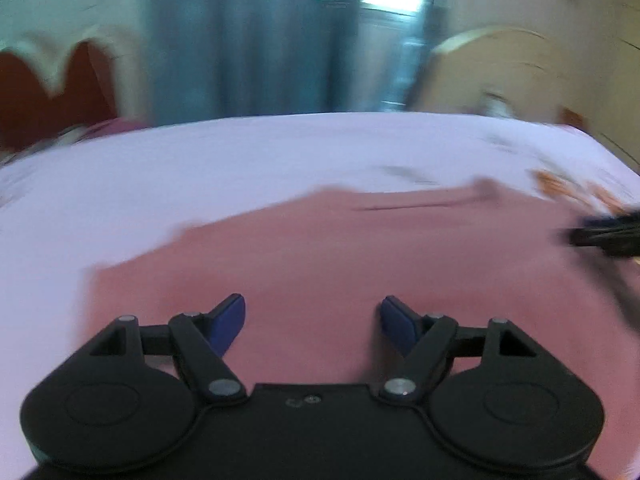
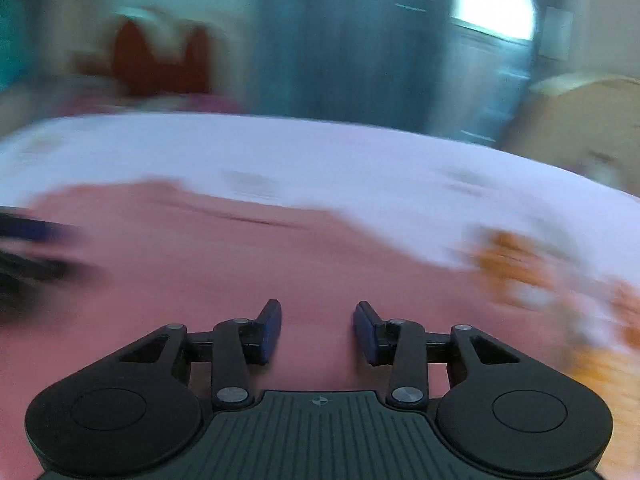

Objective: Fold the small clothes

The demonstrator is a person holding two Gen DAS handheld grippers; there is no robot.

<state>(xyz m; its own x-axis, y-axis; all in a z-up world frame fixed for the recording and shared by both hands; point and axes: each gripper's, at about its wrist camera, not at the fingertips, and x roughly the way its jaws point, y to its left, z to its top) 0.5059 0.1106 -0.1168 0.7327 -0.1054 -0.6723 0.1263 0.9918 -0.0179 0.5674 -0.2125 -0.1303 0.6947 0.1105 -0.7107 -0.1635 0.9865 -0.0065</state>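
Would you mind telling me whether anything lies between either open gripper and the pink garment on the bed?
Nothing visible does. The left gripper and the right gripper are both open directly over the pink garment, which lies on the white sheet. Both views are motion-blurred.

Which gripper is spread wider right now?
The left gripper: its blue pads stand visibly farther apart over the pink garment than those of the right gripper, which is open but narrower.

left hand-held gripper (image 1: pixel 312 316): jaws wide apart | right hand-held gripper (image 2: pixel 317 326): jaws apart
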